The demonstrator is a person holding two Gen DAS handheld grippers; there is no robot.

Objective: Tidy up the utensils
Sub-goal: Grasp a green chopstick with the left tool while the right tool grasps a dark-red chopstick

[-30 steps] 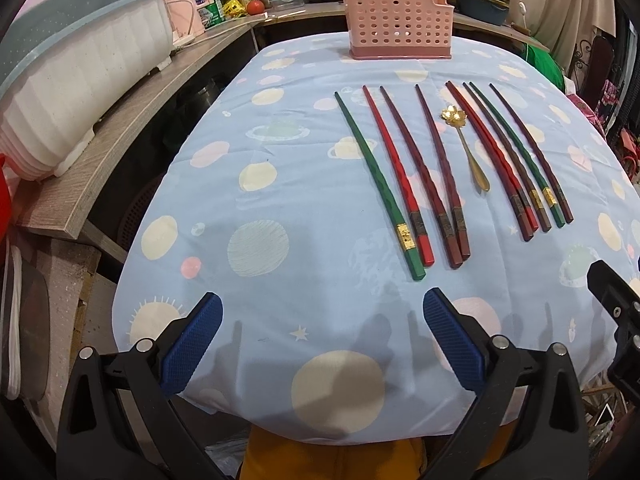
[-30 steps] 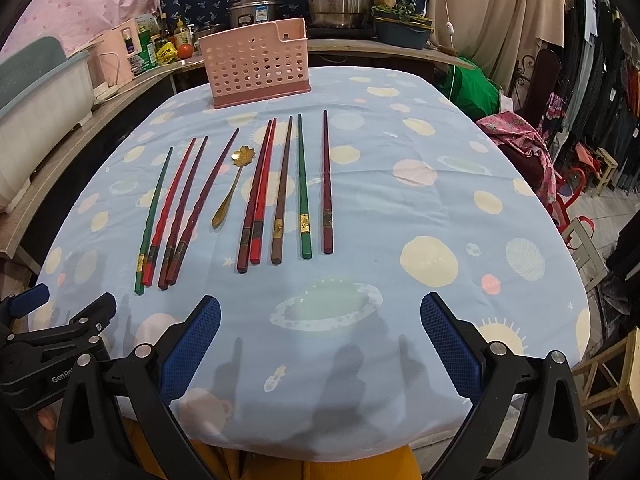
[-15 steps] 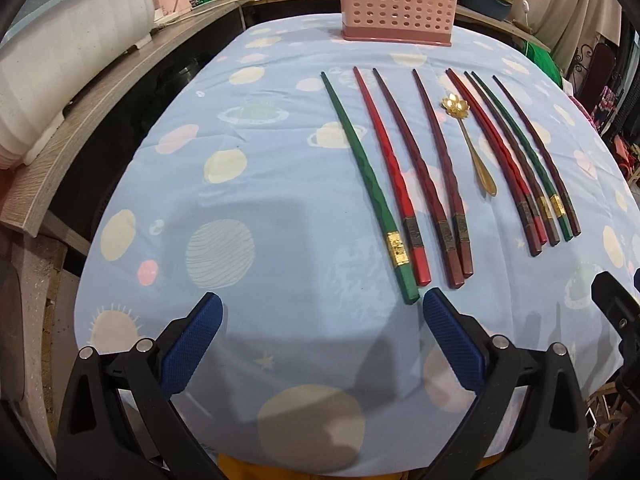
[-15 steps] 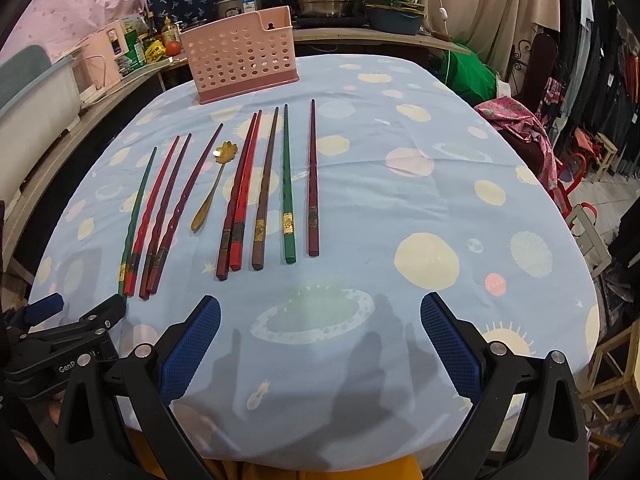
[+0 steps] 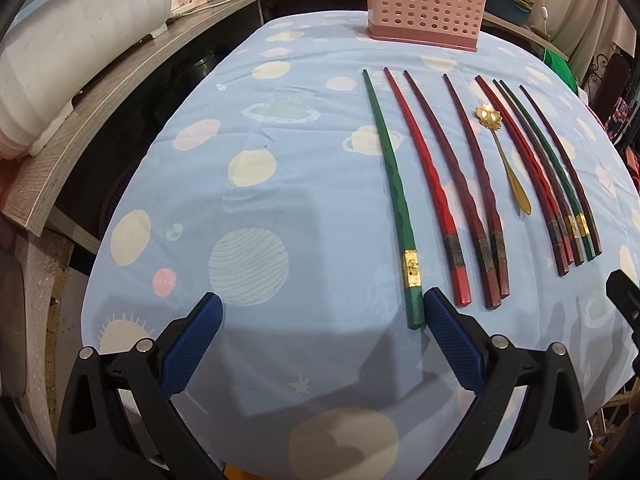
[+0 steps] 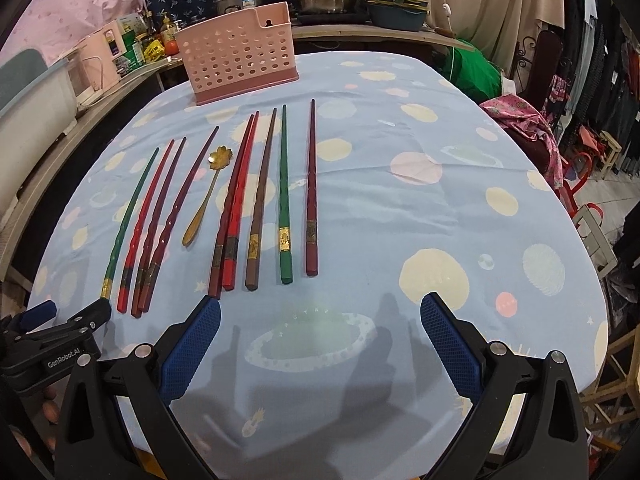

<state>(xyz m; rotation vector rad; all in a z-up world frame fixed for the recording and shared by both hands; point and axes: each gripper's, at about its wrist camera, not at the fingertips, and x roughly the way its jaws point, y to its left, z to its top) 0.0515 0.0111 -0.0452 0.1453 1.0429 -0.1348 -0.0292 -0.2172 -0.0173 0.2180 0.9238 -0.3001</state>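
Several chopsticks, green, red and dark red, lie side by side on the blue tablecloth (image 5: 280, 200), with a gold flower-headed spoon (image 5: 505, 160) among them. The leftmost green chopstick (image 5: 394, 184) ends just beside my left gripper's right fingertip (image 5: 438, 308). My left gripper (image 5: 320, 312) is open and empty above the cloth. My right gripper (image 6: 320, 316) is open and empty, just short of the near ends of the right-hand chopsticks (image 6: 285, 192). The spoon also shows in the right wrist view (image 6: 208, 196). A pink perforated utensil holder (image 5: 424, 0) (image 6: 238, 64) stands at the table's far end.
A wooden counter (image 5: 120, 80) with a white tub (image 5: 60, 52), bottles and pots runs along the left and far sides. Clothes and chairs (image 6: 560, 152) crowd the right side. The left gripper's body shows at the lower left of the right wrist view (image 6: 52, 340).
Both grippers have moved forward over the table toward the chopsticks. The left one now has the green chopstick's near end by its right fingertip. Both stay open.
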